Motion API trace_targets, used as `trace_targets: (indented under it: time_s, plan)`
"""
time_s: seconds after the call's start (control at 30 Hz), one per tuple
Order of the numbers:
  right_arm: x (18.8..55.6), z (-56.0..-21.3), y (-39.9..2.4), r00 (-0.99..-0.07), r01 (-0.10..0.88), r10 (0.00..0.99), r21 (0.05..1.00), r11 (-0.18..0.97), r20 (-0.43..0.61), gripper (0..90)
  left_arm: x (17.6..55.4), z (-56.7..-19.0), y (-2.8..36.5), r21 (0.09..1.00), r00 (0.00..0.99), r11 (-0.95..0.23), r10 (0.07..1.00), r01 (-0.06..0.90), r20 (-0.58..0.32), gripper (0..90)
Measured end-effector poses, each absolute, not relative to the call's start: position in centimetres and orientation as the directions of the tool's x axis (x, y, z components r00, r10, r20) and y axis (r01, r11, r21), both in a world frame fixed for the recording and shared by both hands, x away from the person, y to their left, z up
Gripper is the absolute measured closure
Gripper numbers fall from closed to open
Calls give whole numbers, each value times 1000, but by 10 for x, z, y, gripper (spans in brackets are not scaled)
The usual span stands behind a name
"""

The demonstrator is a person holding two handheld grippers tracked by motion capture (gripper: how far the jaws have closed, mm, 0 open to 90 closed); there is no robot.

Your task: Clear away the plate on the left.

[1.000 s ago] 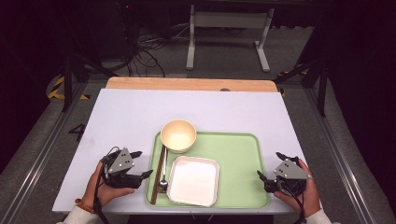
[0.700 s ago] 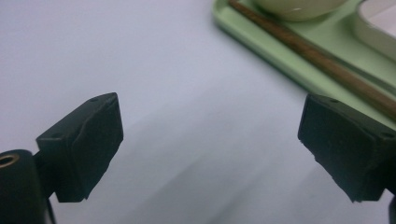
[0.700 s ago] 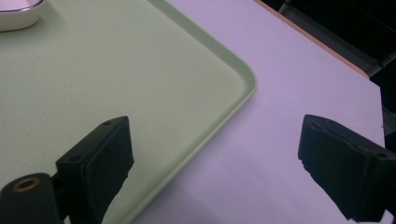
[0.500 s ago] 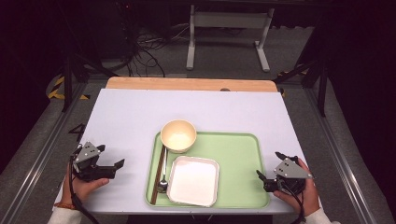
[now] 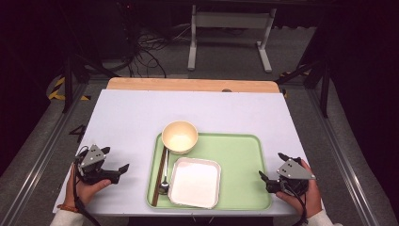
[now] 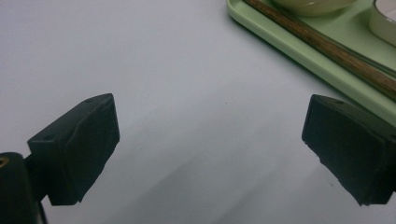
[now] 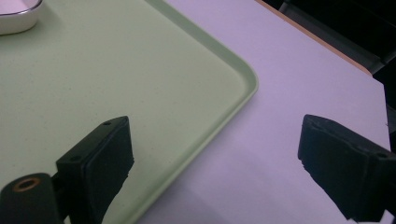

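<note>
Left tongs (image 5: 116,160) sit low over the bare white tabletop (image 5: 131,117) at its near left corner, well apart from the green tray (image 5: 240,155). Jaws wide, just been opening, nothing between them; the left gripper view has only tabletop between the 2 black pads (image 6: 74,149), with the tray's (image 6: 299,51) left rim off to the upper right.

Right tongs (image 5: 272,165) hover at the tray's near right corner, jaws wide too, holding nothing. In the right gripper view the 1 pad (image 7: 100,163) hangs over the tray (image 7: 93,79) floor and the other over tabletop (image 7: 299,74), the tray's rounded corner between them.

Tray contents, all on its left half:
- cream round bowl (image 5: 179,136) at the far left corner, upright.
- white square dish (image 5: 195,182) just in front of the bowl, near the tray's near edge.
- brown chopsticks (image 5: 161,174) lying along the left rim, seen also in the left gripper view (image 6: 322,46).
- metal spoon (image 5: 164,181) just beside the chopsticks, its bowl end toward the person, close to the dish.

Right half of tray bare.
</note>
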State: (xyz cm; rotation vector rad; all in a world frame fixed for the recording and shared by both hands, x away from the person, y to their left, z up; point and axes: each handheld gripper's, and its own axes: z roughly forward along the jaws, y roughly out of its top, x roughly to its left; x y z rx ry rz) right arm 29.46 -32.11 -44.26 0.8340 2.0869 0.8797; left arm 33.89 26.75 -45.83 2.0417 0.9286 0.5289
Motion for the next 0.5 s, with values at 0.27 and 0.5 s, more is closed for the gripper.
trace_targets:
  time_s: [0.27, 0.5]
  plan:
    - [298, -442, -319, -541, 274, 763, 784, 557, -353, 107, 334, -460, 271, 807, 647, -401, 761, 433, 32, 47]
    - [306, -441, -313, -539, 261, 763, 791, 553, -355, 108, 326, -462, 277, 802, 636, -402, 771, 441, 36, 47]
